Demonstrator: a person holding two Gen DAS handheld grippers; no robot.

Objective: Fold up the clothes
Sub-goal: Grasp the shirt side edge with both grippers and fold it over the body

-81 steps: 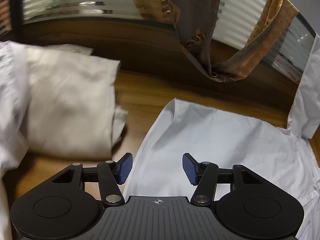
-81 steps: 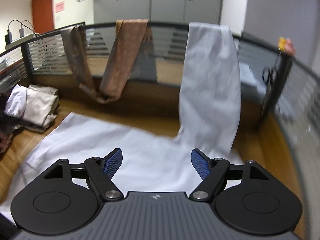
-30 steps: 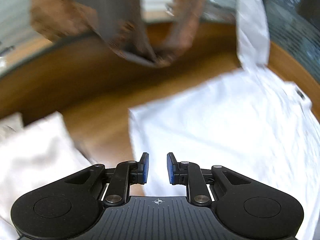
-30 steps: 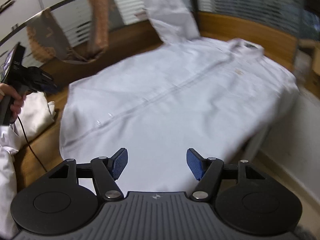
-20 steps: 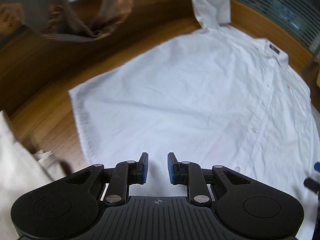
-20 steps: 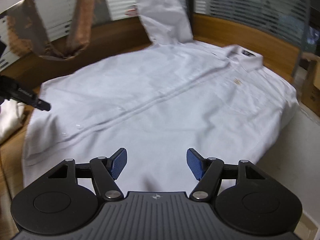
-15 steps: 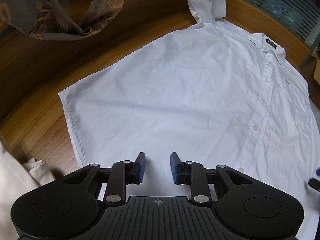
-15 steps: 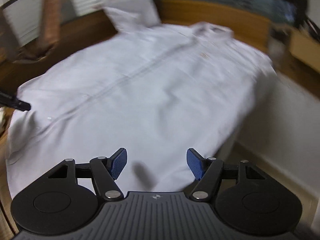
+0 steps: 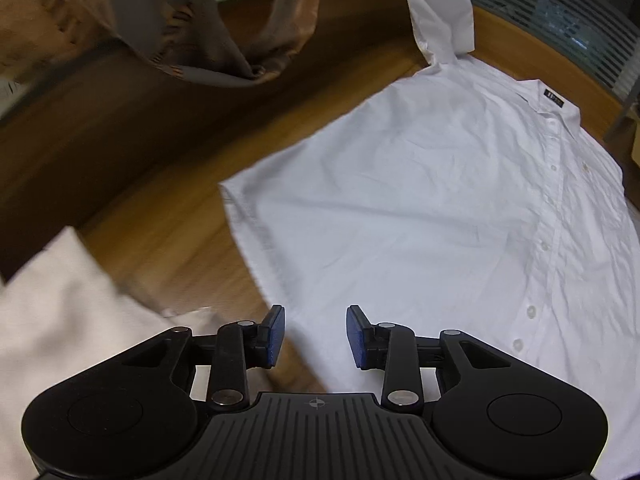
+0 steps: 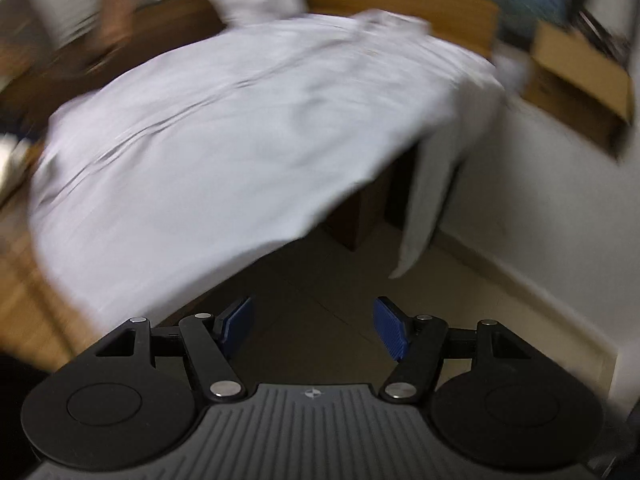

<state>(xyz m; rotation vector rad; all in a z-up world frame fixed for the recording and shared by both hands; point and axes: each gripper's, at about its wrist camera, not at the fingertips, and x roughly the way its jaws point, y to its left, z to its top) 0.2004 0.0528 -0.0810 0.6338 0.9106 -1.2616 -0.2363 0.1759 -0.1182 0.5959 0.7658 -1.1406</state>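
A white button-up shirt (image 9: 420,200) lies spread flat on the wooden table (image 9: 160,220), collar at the far right and one sleeve draped up over the back rail. My left gripper (image 9: 315,336) hovers open above the shirt's hem corner, nothing between its blue pads. In the blurred right wrist view the same shirt (image 10: 224,132) overhangs the table's near edge, and its other sleeve (image 10: 432,192) hangs down toward the floor. My right gripper (image 10: 312,330) is open and empty, out past the table edge above the floor.
A brown patterned garment (image 9: 224,40) hangs from the rail behind the table. A folded cream cloth (image 9: 60,320) lies at the left by my left gripper. A cardboard box (image 10: 580,68) stands at the far right, and a white wall (image 10: 540,200) runs beside the tiled floor.
My left gripper's fingers, nearly together half a second ago, have spread open as it swung left toward the hem. My right gripper has pulled back off the table over the floor, still open.
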